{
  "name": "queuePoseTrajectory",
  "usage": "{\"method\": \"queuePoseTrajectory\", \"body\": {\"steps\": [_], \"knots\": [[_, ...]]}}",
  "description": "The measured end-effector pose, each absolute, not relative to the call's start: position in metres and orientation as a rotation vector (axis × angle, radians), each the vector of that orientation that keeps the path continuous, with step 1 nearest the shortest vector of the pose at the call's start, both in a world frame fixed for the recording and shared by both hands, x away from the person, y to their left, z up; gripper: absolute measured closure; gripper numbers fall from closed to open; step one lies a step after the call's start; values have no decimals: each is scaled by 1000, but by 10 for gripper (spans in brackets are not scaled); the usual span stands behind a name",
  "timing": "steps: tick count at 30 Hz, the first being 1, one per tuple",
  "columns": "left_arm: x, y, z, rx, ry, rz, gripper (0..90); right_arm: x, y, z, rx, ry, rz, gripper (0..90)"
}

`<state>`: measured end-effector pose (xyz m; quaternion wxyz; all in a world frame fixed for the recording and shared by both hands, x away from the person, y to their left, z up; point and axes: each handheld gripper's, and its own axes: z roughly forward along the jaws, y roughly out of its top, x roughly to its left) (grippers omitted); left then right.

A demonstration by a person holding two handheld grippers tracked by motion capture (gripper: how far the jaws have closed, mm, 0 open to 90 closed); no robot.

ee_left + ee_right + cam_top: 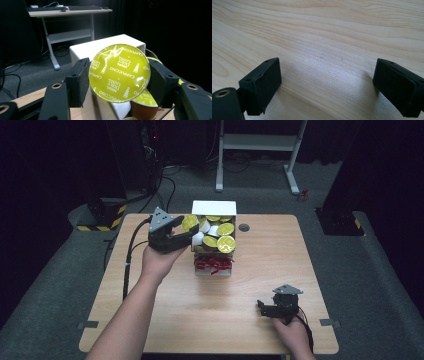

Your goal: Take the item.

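A yellow-lidded coffee capsule (119,72) marked "Cappuccino" is clamped between the black pads of my left gripper (119,80). That gripper (187,231) hangs at the left edge of a white box (214,208) at the table's far middle, and the capsule (189,223) shows at its tip. Several more yellow-lidded capsules (223,236) and white ones lie in the box. My right gripper (264,309) rests near the table's front right, its jaws wide apart over bare wood (327,62) with nothing between them.
Red shredded paper (213,263) spills at the box's near end. A round cable hole (244,227) lies to the box's right. Beyond the wooden table (150,315) stand a white desk frame (260,142) and dark equipment on the grey floor.
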<state>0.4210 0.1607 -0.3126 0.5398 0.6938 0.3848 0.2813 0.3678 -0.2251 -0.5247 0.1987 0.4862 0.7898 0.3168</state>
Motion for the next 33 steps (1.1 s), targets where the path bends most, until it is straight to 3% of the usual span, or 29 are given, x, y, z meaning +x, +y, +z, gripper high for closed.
{"method": "queuePoseTrajectory", "body": {"steps": [33], "knots": [[409,233,-345,1622,1061,725,396,368,-225,-525,1357,2211,886,81]]}}
